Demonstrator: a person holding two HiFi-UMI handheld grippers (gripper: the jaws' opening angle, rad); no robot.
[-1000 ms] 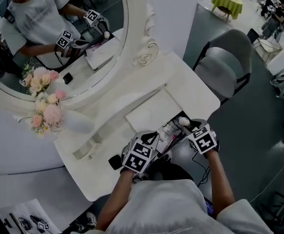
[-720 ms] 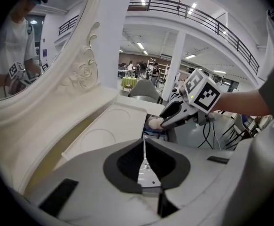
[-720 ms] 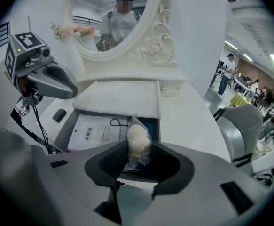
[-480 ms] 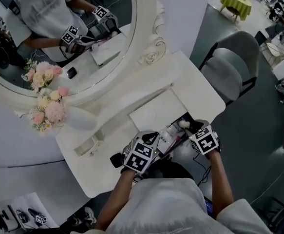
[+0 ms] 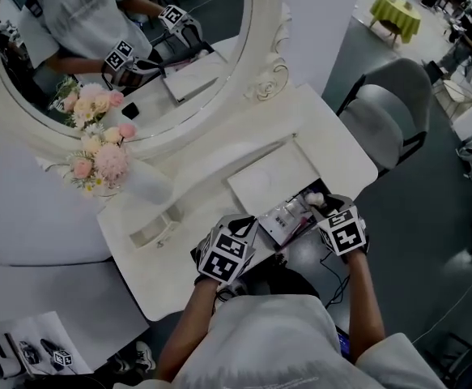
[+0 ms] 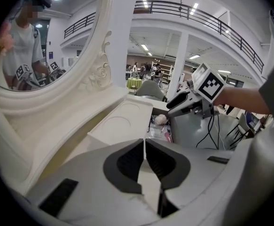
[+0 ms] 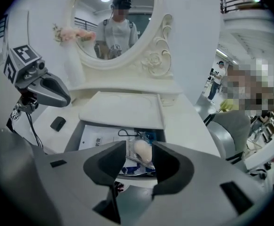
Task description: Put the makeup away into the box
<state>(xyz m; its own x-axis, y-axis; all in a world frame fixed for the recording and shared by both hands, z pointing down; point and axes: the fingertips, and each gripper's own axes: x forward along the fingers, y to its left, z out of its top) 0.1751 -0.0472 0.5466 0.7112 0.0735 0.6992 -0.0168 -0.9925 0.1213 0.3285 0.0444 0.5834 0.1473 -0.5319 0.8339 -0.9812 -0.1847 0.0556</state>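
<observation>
One vanity table (image 5: 333,136): white, bears every item below; its front edge faces the person.
Oval mirror (image 5: 211,23): stands along the table's back; reflects the person.
Flowers (image 5: 98,148): pink bouquet in a white vase at the mirror's left foot, well apart from the work.
White tray (image 5: 272,177): lies flat just behind the box (image 7: 74,138); probably its lid, laid aside to keep the opening free.
Box: open at the table's front edge, holding packets, a printed card and the makeup sponge (image 5: 315,198).
Left gripper (image 6: 145,149): jaws pressed together on nothing; parked at the front edge beside the box, judged idle and keeping clear.
Right gripper (image 7: 140,148): aimed steeply down over the box; jaws spread wide, having just been opening; nothing pinched. The makeup sponge shows through the gap, lying in the box below, so this reads as a release.
Small black object (image 7: 58,123): on the table left of the box; too small to identify.
Head view only: whole layout, both marker cubes.
Left gripper view only: round recess in the white tray; right gripper side-on.
Right gripper view only: box contents, including a black looped cord.
</observation>
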